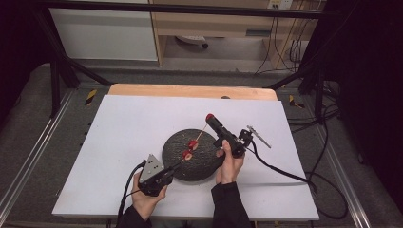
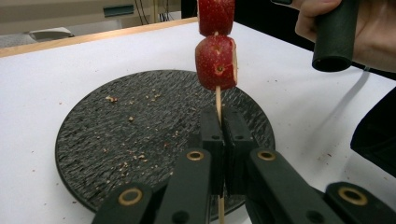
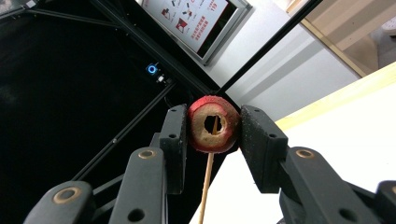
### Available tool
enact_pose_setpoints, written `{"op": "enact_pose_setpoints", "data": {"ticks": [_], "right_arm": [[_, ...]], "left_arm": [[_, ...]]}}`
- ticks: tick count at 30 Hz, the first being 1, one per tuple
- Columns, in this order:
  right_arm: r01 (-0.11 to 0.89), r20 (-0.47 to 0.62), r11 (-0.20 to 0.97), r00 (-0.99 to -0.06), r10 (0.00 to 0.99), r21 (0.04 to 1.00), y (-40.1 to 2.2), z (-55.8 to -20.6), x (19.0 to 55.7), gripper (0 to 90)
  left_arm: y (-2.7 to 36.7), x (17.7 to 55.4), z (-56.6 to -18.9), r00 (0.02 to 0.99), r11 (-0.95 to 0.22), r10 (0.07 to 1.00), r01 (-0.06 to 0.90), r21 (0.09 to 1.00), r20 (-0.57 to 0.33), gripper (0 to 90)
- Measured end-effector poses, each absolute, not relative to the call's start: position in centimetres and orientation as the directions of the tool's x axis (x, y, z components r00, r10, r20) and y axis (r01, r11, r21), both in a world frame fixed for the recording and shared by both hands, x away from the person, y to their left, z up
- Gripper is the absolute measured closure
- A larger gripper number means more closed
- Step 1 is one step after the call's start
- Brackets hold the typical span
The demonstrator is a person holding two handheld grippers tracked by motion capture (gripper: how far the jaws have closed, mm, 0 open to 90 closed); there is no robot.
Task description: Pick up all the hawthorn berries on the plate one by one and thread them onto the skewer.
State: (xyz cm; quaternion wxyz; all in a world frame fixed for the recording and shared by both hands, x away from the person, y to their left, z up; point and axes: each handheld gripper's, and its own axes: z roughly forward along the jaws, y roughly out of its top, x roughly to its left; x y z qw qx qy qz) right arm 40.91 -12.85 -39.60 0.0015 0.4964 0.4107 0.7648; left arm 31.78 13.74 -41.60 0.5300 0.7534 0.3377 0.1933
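Observation:
A thin wooden skewer [image 1: 202,134] slants over the round black plate [image 1: 206,166]. Two red fruit pieces [image 1: 189,149] are threaded on it, one close behind the other [image 2: 215,63]. My left gripper [image 1: 172,168] sits at the plate's near left rim, its jaws [image 2: 223,123] shut on the skewer's lower end. At the far end my right gripper [image 1: 212,121] is shut on a third red piece [image 1: 209,117]. That piece is a cored ring [image 3: 213,140], and the skewer's tip [image 3: 214,125] shows inside its hole.
The plate [image 2: 93,154], scattered with crumbs, lies on a white board [image 1: 128,128] with a wooden edge [image 1: 190,90] at the back. A black cable [image 1: 285,172] trails off to the right. A dark frame and floor surround the table.

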Motion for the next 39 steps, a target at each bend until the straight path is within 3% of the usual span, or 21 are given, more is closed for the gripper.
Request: {"op": "enact_pose_setpoints", "data": {"ticks": [39], "right_arm": [[0.435, 0.732, -0.599, -0.508, 0.453, 0.672, -12.0, -40.9, 40.0, 63.3]], "left_arm": [[11.8, 33.9, -40.9, 0.676, -0.169, 0.729, 0.33, 0.929, -0.107, 88.0]]}}
